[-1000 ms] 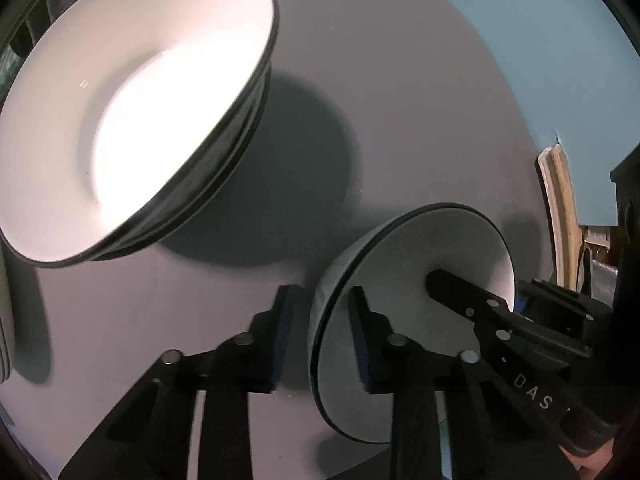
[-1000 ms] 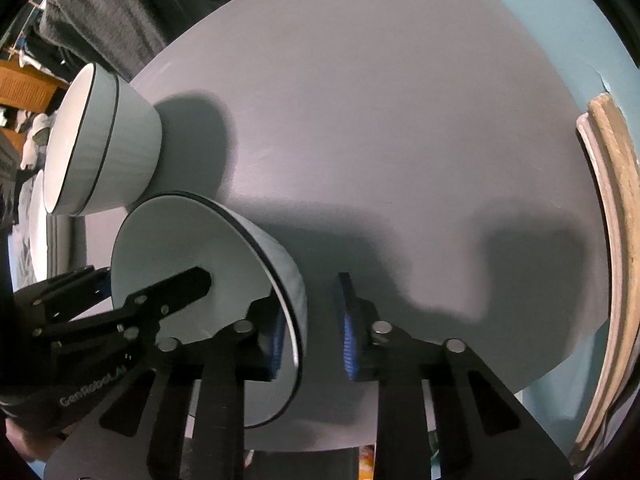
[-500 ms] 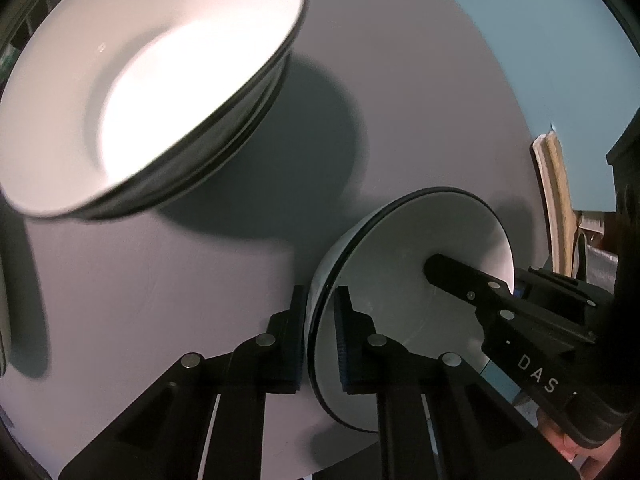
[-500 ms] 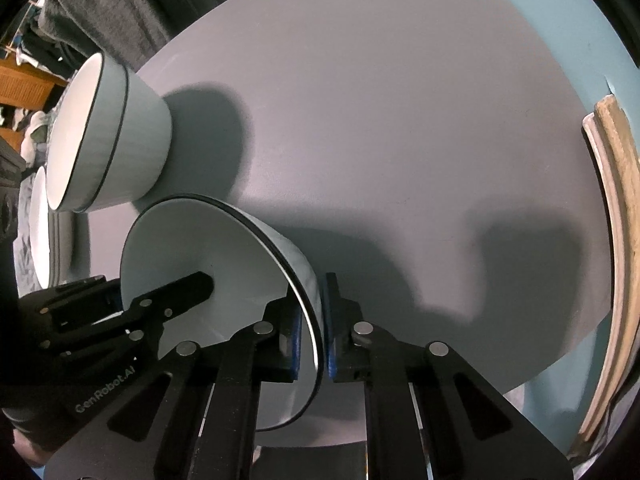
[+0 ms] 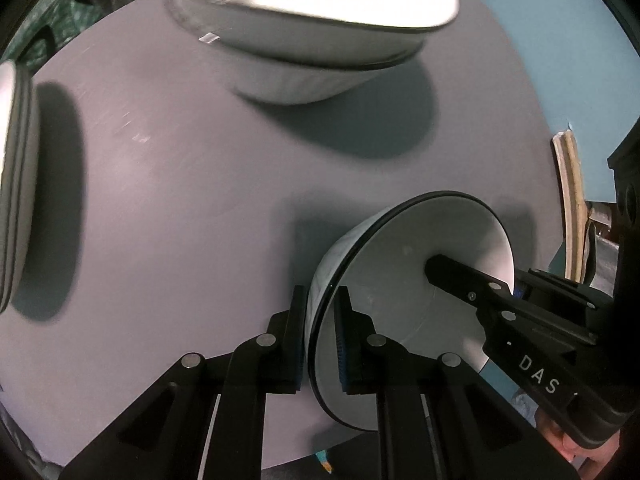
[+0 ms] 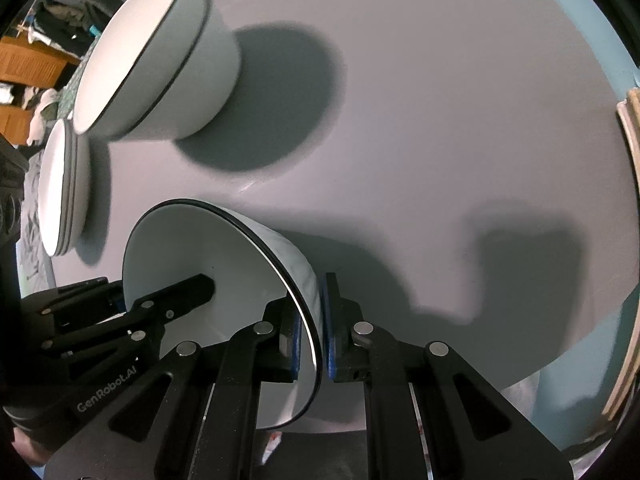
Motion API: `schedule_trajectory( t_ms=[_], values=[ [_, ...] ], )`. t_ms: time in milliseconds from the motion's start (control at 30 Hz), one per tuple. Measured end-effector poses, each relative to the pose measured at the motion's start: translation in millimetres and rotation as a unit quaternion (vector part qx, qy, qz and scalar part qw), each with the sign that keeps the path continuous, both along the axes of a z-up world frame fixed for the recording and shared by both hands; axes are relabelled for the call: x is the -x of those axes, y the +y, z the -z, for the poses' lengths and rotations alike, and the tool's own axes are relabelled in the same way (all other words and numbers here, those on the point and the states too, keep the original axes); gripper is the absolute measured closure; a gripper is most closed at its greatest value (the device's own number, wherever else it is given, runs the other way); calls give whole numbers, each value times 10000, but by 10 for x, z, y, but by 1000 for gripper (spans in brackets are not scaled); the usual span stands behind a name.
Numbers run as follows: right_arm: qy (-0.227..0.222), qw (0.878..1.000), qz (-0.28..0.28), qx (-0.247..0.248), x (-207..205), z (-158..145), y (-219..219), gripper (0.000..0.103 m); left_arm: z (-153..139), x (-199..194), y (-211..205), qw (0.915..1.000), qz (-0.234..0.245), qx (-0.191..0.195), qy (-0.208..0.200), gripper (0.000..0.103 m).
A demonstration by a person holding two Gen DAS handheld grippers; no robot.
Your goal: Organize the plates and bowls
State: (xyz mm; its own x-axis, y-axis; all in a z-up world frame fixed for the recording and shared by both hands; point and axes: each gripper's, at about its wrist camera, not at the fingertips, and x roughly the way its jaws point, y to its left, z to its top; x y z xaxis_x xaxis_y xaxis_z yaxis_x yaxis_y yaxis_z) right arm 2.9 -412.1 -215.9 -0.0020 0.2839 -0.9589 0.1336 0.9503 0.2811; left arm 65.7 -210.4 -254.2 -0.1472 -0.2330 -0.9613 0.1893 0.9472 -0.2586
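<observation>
Two grippers: both clamping one small bowl (image 5: 408, 280) by opposite rim walls.
Left gripper (image 5: 320, 336): gripping rim.
Right gripper (image 6: 310, 332): gripping rim.
Bench (image 6: 440, 120): carrying stacked bowls (image 6: 160, 64).

Both grippers are matte black, built of slotted linkage arms joined by round silver pins. The left gripper (image 5: 320, 336) has blue ribbed pads and "GenRobot.AI" lettering in white; the right gripper (image 6: 316, 332) has blue pads and reads "DAS".
</observation>
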Motion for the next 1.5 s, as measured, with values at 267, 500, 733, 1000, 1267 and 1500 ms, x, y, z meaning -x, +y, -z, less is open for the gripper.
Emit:
schedule_trajectory(
  t_ms=[267, 500, 733, 1000, 1267, 1500],
  values=[
    [17, 9999, -130, -48, -14, -39, 245, 93, -47, 56, 224, 9997, -226, -5, -25, 91],
    [-70, 9998, -171, -2, -351, -301, 459, 93, -226, 30, 89, 9991, -411, 65, -100, 91],
    [-187, 9997, -150, 45, -328, -451, 483, 93, -589, -219, 327, 9988, -396, 135, -271, 91],
    [-336, 9993, -148, 97, -401, -721, 484, 93, -891, -463, 295, 9978, -365, 193, -521, 91],
    [-446, 9988, -172, 66, -626, -837, 430, 93, -1015, -776, 266, 9964, -435, 200, -707, 91],
    [-442, 9987, -255, 90, -863, -847, 421, 93, -955, -1045, 241, 9958, -504, 167, -744, 91]
  ],
)
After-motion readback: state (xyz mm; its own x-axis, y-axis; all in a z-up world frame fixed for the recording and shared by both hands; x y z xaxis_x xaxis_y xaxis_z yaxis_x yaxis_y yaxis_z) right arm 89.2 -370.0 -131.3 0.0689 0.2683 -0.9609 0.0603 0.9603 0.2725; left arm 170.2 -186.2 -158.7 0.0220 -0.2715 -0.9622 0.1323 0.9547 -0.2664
